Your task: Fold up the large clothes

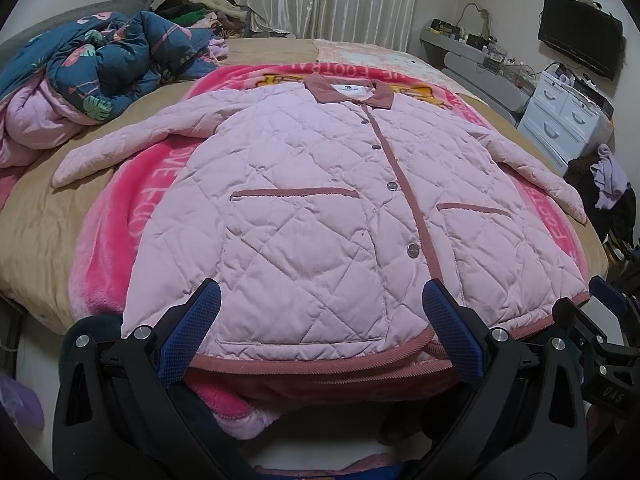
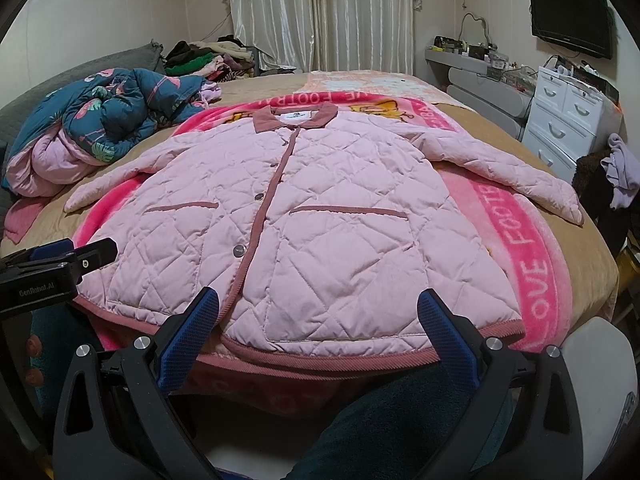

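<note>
1. A pale pink quilted jacket (image 1: 320, 208) with dusty-rose collar, placket and hem lies front-up, buttoned, sleeves spread.
2. It rests on a bright pink blanket (image 2: 524, 248) on the bed (image 1: 36, 216).
3. The left claw (image 1: 320, 312) and right claw (image 2: 318, 314) gape wide at its hem, holding nothing.

Pink quilted jacket (image 1: 320, 208) lies flat, buttoned, sleeves spread.

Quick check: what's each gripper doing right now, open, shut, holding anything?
Left gripper: open, holding nothing, at the pink quilted jacket hem.
Right gripper: open, holding nothing, at the same hem.
</note>
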Available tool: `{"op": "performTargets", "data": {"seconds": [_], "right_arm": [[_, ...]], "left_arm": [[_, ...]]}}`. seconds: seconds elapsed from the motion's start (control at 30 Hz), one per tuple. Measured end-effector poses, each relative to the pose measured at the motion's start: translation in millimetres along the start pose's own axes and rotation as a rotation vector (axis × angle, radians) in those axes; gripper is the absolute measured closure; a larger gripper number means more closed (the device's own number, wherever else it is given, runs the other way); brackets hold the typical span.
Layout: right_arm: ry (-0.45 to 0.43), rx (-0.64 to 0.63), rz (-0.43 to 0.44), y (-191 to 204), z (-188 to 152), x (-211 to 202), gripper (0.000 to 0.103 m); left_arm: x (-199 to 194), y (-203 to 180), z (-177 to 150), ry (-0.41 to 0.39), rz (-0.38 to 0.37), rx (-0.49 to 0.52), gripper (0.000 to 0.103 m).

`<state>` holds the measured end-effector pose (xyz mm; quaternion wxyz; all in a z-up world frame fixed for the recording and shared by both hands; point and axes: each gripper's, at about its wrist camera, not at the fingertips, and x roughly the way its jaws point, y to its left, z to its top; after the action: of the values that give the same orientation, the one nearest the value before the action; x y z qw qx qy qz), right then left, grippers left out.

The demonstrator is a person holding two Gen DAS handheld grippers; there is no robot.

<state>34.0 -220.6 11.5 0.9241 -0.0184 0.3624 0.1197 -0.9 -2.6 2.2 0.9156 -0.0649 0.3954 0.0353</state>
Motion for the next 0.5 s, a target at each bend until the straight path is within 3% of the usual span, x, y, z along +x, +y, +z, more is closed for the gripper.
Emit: {"op": "performTargets", "data": {"seconds": [0.5], "right_arm": [[0.005, -0.015, -0.007, -2.7, 5.1, 4.3, 0.004]], "left_arm": [[8.2, 0.5, 1.2, 0.009, -0.009, 0.001, 0.008]]}}
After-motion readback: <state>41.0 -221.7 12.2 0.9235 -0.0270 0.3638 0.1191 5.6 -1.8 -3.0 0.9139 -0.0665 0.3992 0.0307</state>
